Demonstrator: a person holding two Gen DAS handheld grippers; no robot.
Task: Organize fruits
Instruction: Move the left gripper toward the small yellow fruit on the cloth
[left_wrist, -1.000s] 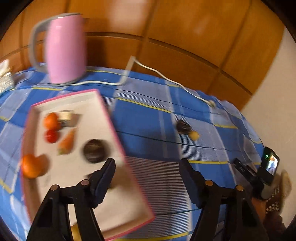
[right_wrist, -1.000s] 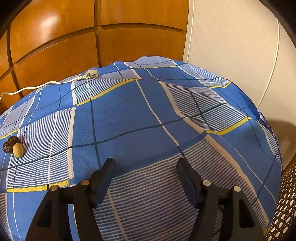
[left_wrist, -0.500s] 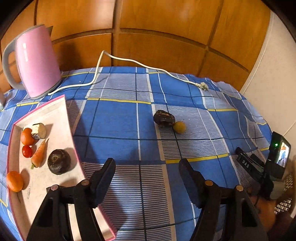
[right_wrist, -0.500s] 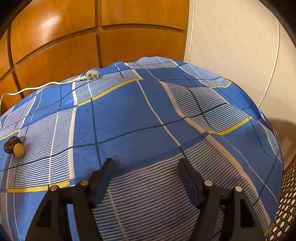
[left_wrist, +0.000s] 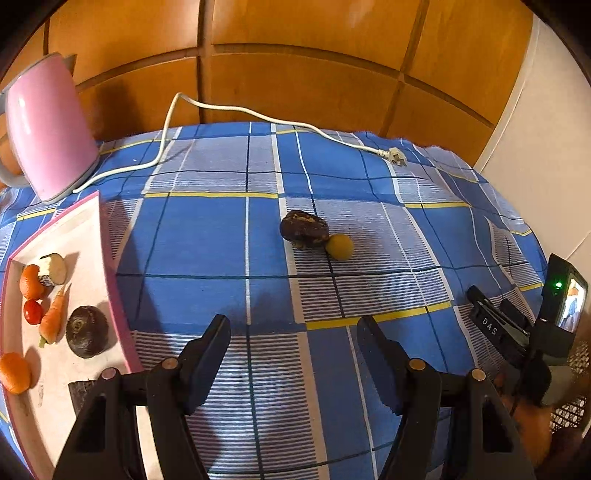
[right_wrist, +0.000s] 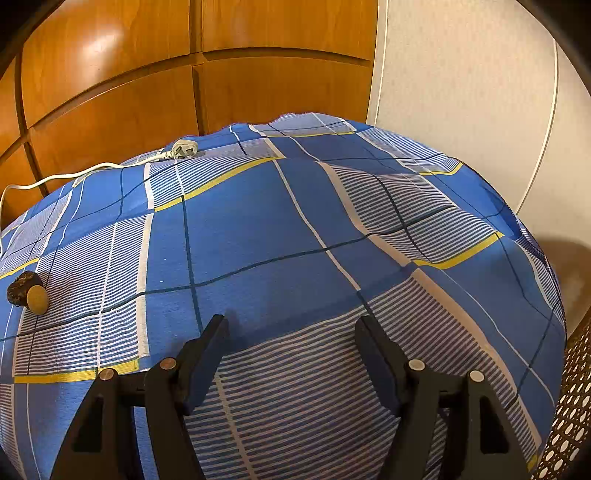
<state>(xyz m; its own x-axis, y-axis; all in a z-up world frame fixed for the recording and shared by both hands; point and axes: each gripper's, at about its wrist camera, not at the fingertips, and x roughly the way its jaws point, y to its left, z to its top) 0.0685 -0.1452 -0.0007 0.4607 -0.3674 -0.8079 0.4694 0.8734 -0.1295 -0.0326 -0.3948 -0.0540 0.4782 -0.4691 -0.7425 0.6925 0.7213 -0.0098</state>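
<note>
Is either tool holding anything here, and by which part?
Nothing is held. The left tool and right tool both stand open over bare cloth.

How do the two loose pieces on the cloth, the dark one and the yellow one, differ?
The dark fruit is clearly bigger than the yellow fruit. The dark fruit is brown-black with a rough, blotchy skin; the yellow fruit is plain and smooth. The dark fruit is lumpy and longish, the yellow fruit round. Both lie touching on the blue checked cloth, outside the tray, with neither claw on them.
</note>
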